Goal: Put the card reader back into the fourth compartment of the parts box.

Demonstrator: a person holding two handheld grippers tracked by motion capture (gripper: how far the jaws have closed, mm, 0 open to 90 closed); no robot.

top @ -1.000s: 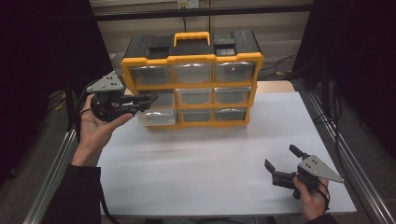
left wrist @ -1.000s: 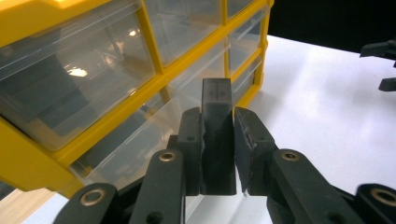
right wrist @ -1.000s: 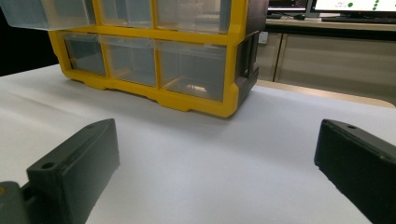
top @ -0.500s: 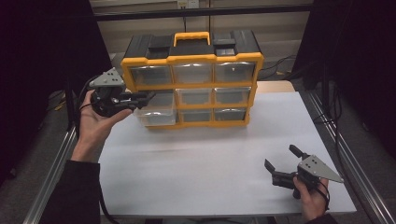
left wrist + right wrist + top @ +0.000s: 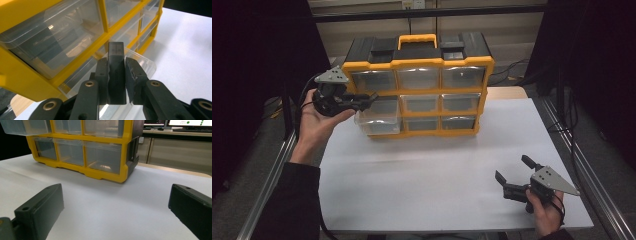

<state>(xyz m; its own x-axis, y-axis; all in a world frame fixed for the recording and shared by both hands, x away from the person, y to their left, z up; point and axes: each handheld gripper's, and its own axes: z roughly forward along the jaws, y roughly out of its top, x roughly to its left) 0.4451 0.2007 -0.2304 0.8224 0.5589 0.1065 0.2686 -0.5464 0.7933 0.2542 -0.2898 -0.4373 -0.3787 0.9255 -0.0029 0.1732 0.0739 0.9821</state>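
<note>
Item one: your left gripper (image 5: 371, 97), at the desk's (image 5: 422, 185) far left, level with the middle row of the yellow drawer cabinet (image 5: 422, 62). It is clenched on a small dark block (image 5: 116, 75), which stands upright between the pads in the left gripper view.

Item two: clear drawer (image 5: 379, 117), left column of the cabinet, pulled partway out; the block hangs just above its open front.

Item three: the cabinet itself, nine clear drawers in three rows, black top with a yellow handle, standing along the desk's far edge.

Item four: your right gripper (image 5: 512, 172), near the desk's near right corner, jaws spread wide and grasping nothing, above the white surface.
</note>
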